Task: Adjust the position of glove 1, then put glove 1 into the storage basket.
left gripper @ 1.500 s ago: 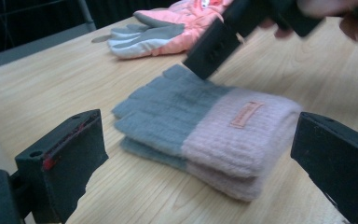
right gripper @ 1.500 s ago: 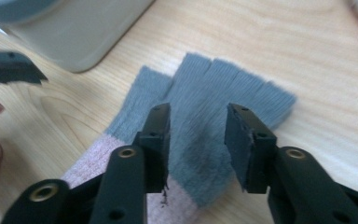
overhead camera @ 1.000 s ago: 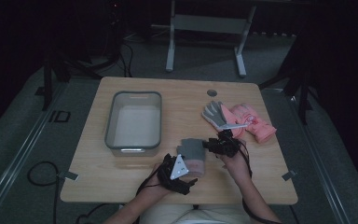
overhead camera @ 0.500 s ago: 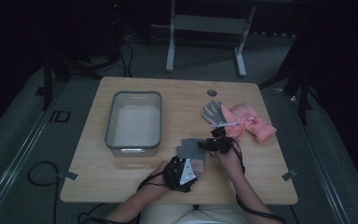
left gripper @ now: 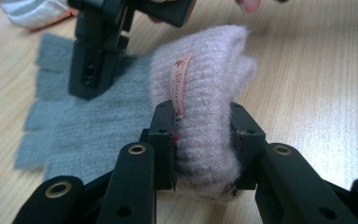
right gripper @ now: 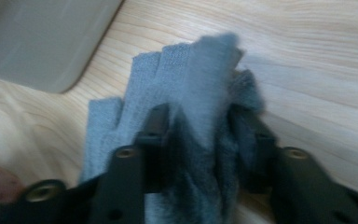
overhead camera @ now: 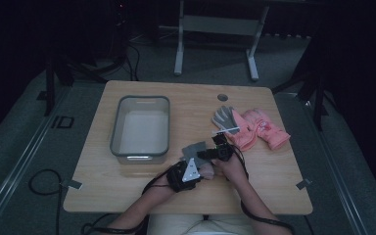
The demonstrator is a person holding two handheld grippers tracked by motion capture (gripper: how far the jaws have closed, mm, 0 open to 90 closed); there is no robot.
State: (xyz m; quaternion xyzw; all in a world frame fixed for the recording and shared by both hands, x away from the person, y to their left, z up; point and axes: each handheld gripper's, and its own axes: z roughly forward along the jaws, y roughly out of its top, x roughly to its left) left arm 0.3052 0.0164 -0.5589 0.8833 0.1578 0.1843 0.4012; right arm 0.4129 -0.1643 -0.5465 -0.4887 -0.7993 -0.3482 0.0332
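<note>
Near the table's front edge, your left gripper (left gripper: 204, 140) has just closed on the pink cuff (left gripper: 200, 93), your right gripper (right gripper: 205, 135) on the grey glove (right gripper: 186, 93); the bin (overhead camera: 140, 128) holds 0 gloves.

Items on the wooden table (overhead camera: 127, 196) outside the work area

Grey rectangular plastic bin (overhead camera: 140, 128) at left of centre; grey knit glove (overhead camera: 223, 117) and pink mittens (overhead camera: 259, 128) lying together at right; round dark grommet hole (overhead camera: 222, 97) near the far edge; metal stand (overhead camera: 215, 29) on the floor beyond.
</note>
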